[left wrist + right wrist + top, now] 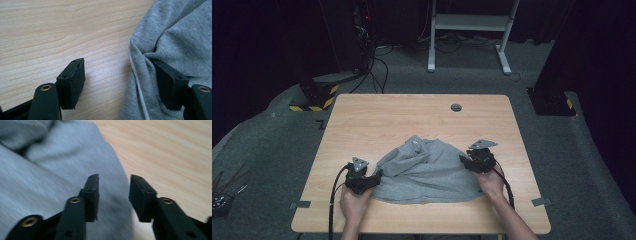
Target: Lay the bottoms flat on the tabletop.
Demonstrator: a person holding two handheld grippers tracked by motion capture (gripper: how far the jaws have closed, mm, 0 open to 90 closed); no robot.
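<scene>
A grey sweatshirt (427, 172) lies rumpled toward the near edge of the desk (362, 120), between both hands. The left gripper (371, 181) sits at the garment's left side with its jaws spread wide: one over bare wood, the other against a fold beside a white drawstring (136, 75), pinching nothing. The right gripper (113, 195) hovers over the right edge of the cloth, jaws parted and empty. To spread it well, I'd say each side should bite a single layer near the hem, the cord kept out, then both draw outward evenly toward the side edges.
</scene>
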